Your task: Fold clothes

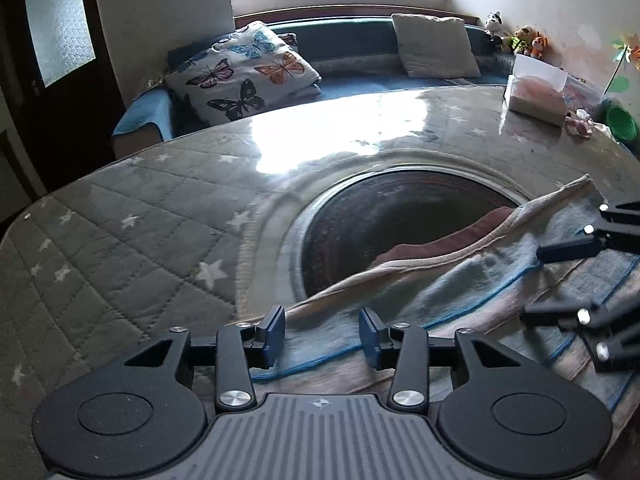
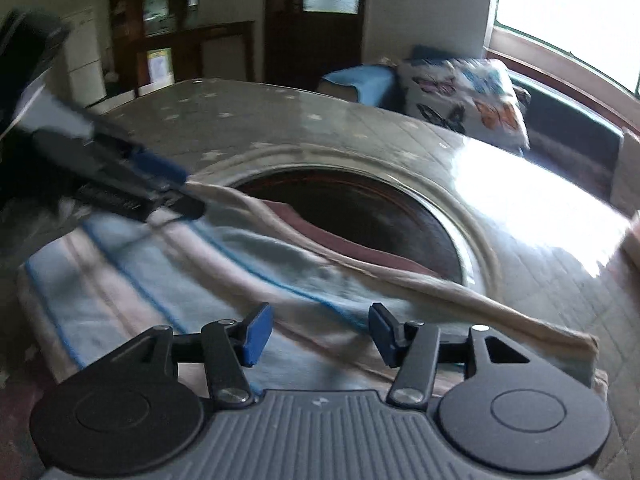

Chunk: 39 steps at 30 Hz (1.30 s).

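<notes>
A striped cloth (image 1: 460, 292) in pale blue, pink and beige with thin blue lines lies folded on the table, partly over a dark round inset; it also shows in the right wrist view (image 2: 192, 276). My left gripper (image 1: 322, 336) is open, low over the cloth's near edge, with cloth between its pads but not pinched. My right gripper (image 2: 316, 334) is open just above the cloth. The right gripper also shows at the right edge of the left wrist view (image 1: 560, 284), and the left gripper shows blurred in the right wrist view (image 2: 176, 196) at the cloth's far corner.
The table (image 1: 120, 220) has a grey quilted star cover under glass, with a dark round inset (image 1: 400, 216). A tissue box (image 1: 536, 92), a green bowl (image 1: 622, 120) and small items stand at its far right. A sofa with a butterfly cushion (image 1: 244, 72) lies behind.
</notes>
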Tool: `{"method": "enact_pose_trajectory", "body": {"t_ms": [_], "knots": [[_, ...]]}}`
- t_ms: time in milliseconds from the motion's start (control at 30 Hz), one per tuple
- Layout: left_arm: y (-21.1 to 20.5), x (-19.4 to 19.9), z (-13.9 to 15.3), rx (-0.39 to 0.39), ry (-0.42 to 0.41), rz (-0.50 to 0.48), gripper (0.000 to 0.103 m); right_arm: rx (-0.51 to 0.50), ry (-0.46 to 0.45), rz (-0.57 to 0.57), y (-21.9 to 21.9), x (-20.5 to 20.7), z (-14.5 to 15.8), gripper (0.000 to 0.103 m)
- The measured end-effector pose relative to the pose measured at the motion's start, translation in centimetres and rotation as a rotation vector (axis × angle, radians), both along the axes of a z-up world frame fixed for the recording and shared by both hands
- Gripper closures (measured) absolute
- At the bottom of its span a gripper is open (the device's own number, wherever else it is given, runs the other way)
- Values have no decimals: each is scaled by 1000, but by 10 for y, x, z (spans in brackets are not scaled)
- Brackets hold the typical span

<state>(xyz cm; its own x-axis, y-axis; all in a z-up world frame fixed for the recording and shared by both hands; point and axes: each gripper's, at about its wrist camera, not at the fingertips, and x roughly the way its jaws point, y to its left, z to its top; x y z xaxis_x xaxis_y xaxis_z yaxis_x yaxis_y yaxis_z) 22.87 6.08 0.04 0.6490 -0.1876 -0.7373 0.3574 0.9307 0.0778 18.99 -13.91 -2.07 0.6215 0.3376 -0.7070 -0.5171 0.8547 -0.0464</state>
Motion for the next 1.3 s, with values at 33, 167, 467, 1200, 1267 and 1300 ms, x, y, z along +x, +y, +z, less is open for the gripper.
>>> {"method": "enact_pose_trajectory", "body": {"t_ms": [33, 167, 467, 1200, 1267, 1300], "knots": [[3, 1, 0, 1, 5, 0, 59, -4, -2, 20, 6, -4, 0, 48], [11, 3, -4, 8, 17, 3, 59, -2, 9, 86, 32, -14, 0, 48], [17, 2, -6, -6, 13, -2, 59, 15, -6, 213, 85, -40, 2, 48], [27, -16, -3, -46, -25, 53, 54, 48, -13, 360, 113, -82, 12, 44], [29, -21, -1, -50, -32, 66, 54, 43, -12, 332, 98, -83, 15, 44], [30, -24, -1, -53, -35, 73, 53, 35, -14, 318, 91, -84, 16, 44]]}}
